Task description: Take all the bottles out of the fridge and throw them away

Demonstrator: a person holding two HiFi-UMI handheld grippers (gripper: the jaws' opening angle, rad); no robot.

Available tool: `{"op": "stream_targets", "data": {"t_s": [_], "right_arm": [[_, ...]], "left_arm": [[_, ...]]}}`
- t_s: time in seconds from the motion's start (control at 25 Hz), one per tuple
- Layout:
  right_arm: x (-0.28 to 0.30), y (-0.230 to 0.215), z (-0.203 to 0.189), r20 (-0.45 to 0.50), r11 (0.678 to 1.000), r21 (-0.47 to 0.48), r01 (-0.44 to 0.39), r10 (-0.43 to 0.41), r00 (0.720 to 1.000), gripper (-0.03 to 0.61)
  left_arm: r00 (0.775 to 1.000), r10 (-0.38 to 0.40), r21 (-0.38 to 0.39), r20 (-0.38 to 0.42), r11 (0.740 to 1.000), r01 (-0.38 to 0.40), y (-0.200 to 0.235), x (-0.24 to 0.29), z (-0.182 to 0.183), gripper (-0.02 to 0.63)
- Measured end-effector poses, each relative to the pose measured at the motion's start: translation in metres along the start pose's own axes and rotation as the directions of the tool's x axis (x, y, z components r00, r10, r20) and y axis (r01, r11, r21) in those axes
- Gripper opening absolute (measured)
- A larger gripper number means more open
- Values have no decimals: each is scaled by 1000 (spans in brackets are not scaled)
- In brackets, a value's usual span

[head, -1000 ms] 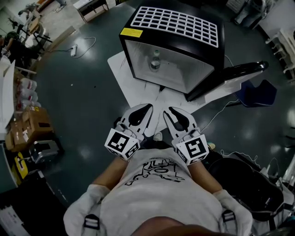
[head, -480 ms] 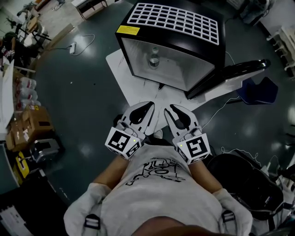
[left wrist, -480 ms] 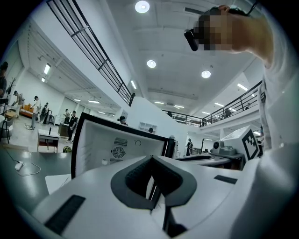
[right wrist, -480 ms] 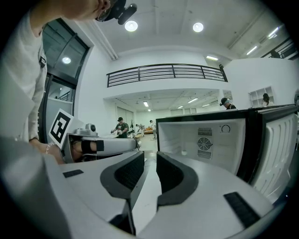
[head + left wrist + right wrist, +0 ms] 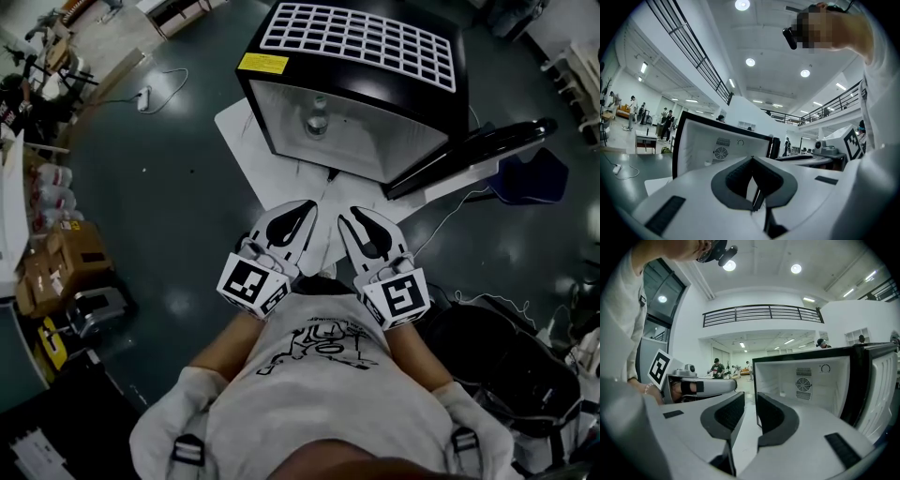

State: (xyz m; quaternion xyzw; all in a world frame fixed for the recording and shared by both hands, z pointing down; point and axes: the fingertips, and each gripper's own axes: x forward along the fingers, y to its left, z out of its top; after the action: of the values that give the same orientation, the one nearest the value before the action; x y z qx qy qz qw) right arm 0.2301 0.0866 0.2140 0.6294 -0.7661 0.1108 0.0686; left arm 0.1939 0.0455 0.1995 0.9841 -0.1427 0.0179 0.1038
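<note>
Where fridge (image 5: 356, 42) stands open, one bottle (image 5: 317, 120) upright, seemingly clear plastic

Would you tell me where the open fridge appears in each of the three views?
Head view: fridge at upper centre, seen from above.
Left gripper view: fridge left of centre, behind the jaws.
Right gripper view: fridge right of centre.
Shared landmark: round fan vent on its back wall, in both gripper views.

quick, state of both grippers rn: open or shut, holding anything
Left gripper: shut, tips together, holding nothing.
Right gripper: open a little, nothing between its jaws.
</note>
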Motion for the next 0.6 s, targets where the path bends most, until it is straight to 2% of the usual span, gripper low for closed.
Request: {"op": "stream_targets", "data": {"t_s": [0.6], "right_arm": [[45,-25,-11,-16,999,14,35,-35,999,124]], "left_arm": [[1000,-1,18,-17,1000,1,45,24,-11,14]]}}
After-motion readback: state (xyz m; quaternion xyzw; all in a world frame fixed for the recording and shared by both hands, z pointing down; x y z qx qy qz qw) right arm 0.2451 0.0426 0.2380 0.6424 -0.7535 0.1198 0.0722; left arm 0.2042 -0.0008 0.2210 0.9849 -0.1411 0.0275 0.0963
